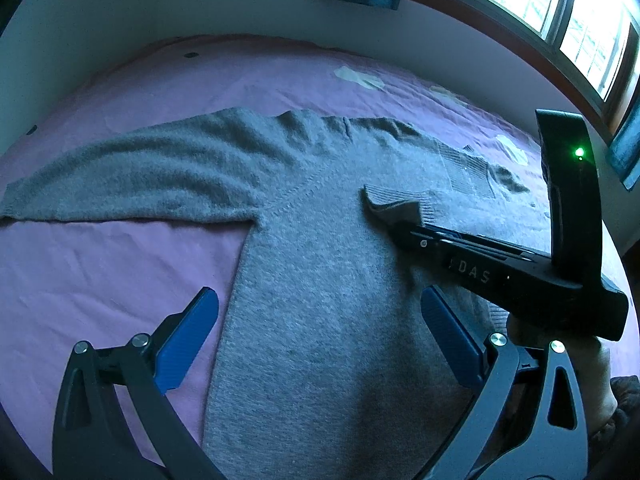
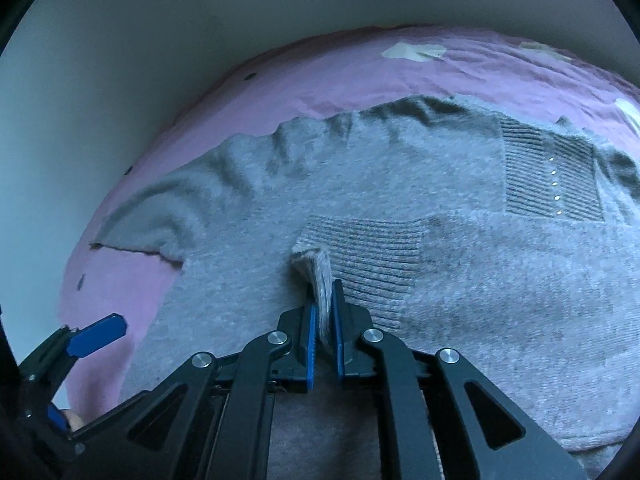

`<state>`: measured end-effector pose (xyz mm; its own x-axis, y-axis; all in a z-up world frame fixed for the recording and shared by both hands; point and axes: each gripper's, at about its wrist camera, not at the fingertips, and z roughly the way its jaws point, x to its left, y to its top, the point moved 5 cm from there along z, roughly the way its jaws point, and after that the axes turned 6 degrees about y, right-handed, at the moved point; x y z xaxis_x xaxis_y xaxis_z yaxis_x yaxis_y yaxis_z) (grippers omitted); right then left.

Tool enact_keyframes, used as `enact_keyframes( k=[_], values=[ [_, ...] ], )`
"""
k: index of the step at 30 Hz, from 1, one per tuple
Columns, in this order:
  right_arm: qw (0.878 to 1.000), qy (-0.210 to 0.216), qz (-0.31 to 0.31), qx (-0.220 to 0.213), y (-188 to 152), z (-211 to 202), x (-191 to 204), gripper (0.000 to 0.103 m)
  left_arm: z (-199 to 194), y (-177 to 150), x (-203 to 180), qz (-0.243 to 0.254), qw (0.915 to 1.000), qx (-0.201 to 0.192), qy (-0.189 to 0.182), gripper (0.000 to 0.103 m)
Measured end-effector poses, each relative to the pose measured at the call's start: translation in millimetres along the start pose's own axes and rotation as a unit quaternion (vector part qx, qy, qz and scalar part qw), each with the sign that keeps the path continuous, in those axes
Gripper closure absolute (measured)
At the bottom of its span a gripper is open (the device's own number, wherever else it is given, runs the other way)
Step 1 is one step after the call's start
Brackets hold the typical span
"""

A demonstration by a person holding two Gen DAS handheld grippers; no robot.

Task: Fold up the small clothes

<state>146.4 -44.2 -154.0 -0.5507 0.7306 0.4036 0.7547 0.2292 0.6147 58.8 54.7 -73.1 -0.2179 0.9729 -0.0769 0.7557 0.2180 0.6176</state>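
Your right gripper [image 2: 324, 316] has its jaws nearly together with the ribbed cuff [image 2: 316, 276] of the grey sweater [image 2: 460, 280] between the blue pads; the cuff stands up out of the narrow gap and curls over just ahead of the tips, and the pads look to be pressing on the knit, though the gap is slim enough that the pinch may be light. The sleeve that this cuff belongs to lies folded across the body of the sweater, running off to the right of your jaws. Ahead and to the right of them sits the ribbed neck panel [image 2: 552, 176] with a short row of small bright studs. Your left gripper [image 1: 320, 344] has its jaws wide apart, with nothing between the pads; the sweater's body lies flat directly under and ahead of them, its left edge passing close to the left pad. The other sleeve [image 1: 132, 176] stretches out flat well ahead and to the left of these open jaws. From the left wrist view you see the right gripper [image 1: 394, 220] ahead and to the right, its tips low on the sweater with the cuff pinched. The whole garment rests on the pink bed sheet [image 1: 100, 272].
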Motion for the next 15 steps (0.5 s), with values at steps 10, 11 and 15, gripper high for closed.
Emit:
enact_keyframes(
  k=[10,11,15],
  values=[
    [0.993,0.115,0.034,-0.014,-6,-56,-8,0.079,-3,-2,-2,0.002,1.0,-0.003,-0.002,0.002],
    [0.993,0.112,0.036,-0.025,-6,-69,-15,0.075,-3,-2,-2,0.002,1.0,-0.003,-0.002,0.002],
    [0.992,0.056,0.064,-0.096,-8,-147,-80,0.063,0,-4,-4,0.003,1.0,0.003,-0.007,0.002]
  ],
)
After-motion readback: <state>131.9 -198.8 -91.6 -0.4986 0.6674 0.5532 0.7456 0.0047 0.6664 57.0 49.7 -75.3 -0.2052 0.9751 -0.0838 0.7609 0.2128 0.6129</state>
